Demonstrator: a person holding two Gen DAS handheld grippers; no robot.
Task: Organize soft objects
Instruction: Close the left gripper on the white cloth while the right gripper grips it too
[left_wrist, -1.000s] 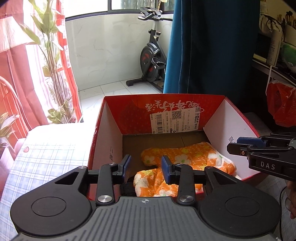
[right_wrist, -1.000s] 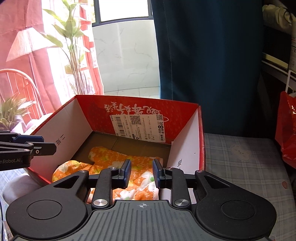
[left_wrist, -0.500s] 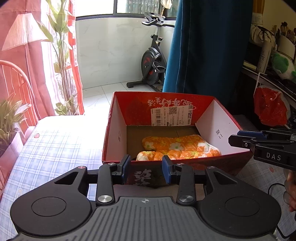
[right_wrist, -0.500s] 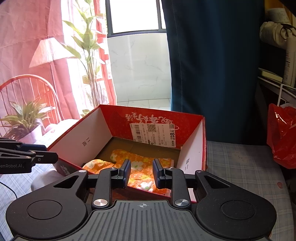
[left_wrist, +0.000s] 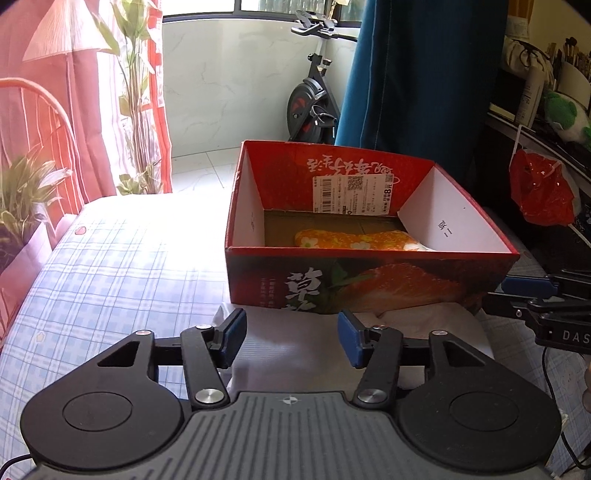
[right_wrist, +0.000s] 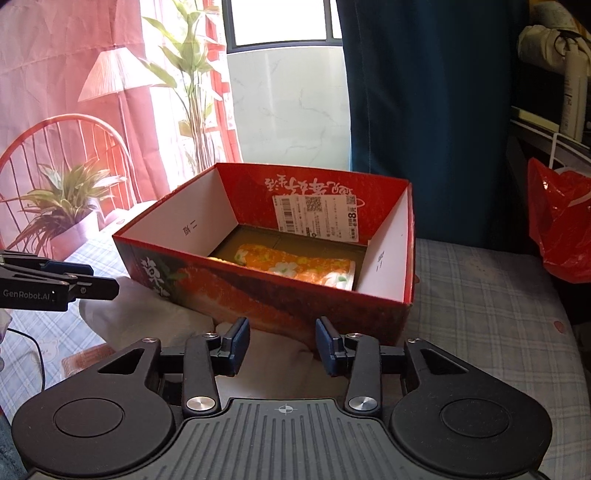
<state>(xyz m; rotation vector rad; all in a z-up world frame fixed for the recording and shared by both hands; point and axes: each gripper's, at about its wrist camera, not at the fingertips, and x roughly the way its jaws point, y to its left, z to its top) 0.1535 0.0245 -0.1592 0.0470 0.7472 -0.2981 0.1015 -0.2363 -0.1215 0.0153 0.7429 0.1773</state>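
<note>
Left hand-held gripper (left_wrist: 291, 338) and right hand-held gripper (right_wrist: 282, 345), jaws apart and empty, hover before the red cardboard box (left_wrist: 369, 284). Orange floral cloth (right_wrist: 295, 267) lies folded inside the box; a white cloth (left_wrist: 417, 325) lies against the box's near wall.

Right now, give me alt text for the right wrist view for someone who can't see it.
A red box sits on a checked bed with an orange floral cloth inside. The right gripper hangs open before it over a white cloth; the left gripper shows at the left edge.
</note>
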